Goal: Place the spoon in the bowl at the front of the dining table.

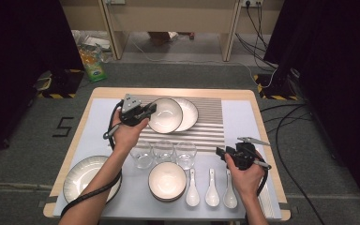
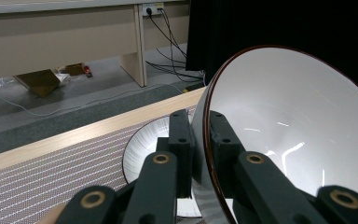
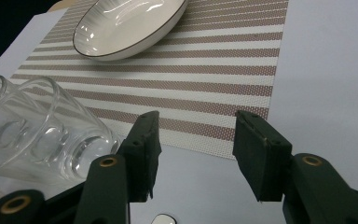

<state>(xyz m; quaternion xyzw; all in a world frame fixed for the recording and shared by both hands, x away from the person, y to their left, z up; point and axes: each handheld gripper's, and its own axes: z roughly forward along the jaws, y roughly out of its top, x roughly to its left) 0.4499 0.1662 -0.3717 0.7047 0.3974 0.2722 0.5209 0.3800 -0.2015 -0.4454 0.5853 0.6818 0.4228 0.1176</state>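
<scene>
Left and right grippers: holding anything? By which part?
The left gripper is shut on the bowl, pinching its rim. The right gripper is open and holds nothing.

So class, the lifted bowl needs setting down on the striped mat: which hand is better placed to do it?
Left. Its tongs already clamp the bowl rim above the striped mat. The right tongs are open, holding nothing, near the glasses.

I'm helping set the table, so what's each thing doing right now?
Left gripper: shut on the bowl's rim.
Bowl: held up, tilted.
Plate: flat on the striped mat.
Right gripper: open, holding nothing.
Glasses: three upright in a row, nothing inside.
Stacked bowls: upright.
Spoons: three side by side.
Big plate: flat on the table.
</scene>
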